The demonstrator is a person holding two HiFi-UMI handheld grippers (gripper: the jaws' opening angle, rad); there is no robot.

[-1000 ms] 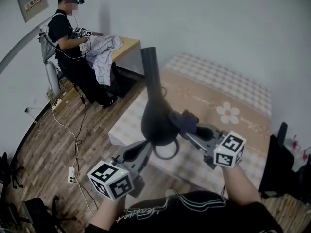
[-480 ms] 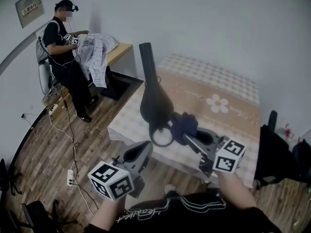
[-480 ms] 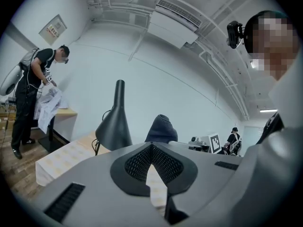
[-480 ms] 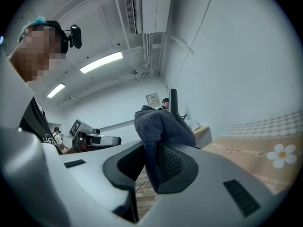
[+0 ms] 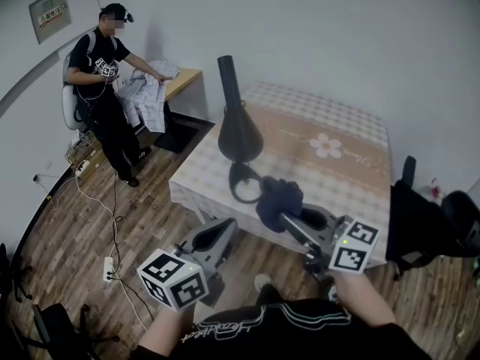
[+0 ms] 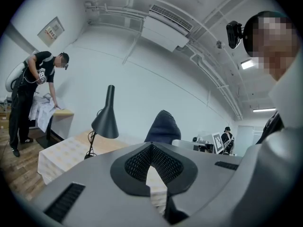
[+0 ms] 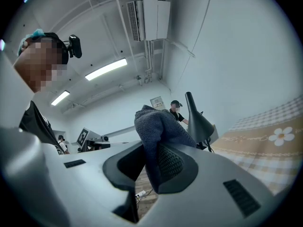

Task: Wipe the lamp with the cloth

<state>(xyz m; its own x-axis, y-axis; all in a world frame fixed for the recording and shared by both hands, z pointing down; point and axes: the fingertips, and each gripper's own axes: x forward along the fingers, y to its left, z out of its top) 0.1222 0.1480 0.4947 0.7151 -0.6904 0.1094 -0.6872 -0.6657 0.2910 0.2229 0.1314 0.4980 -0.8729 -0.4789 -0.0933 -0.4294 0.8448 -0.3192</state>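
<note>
1. The right gripper's [image 7: 150, 167] jaws are clamped on the dark cloth [image 5: 279, 199], beside the lamp's base.
2. The left gripper's [image 6: 151, 149] jaws are together, empty.
3. The lamp [image 5: 238, 130] stands upright on the bed [image 5: 341, 122], shade opening downward

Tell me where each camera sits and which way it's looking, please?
Head view: on the person's head, aimed steeply down at the lamp on the covered table; shows both forearms, the left gripper and right gripper.
Left gripper view: on the left gripper, looking along its shut, empty jaws toward the lamp.
Right gripper view: on the right gripper, looking along jaws pinching the cloth.
Shared: all three show lamp and cloth.
</note>
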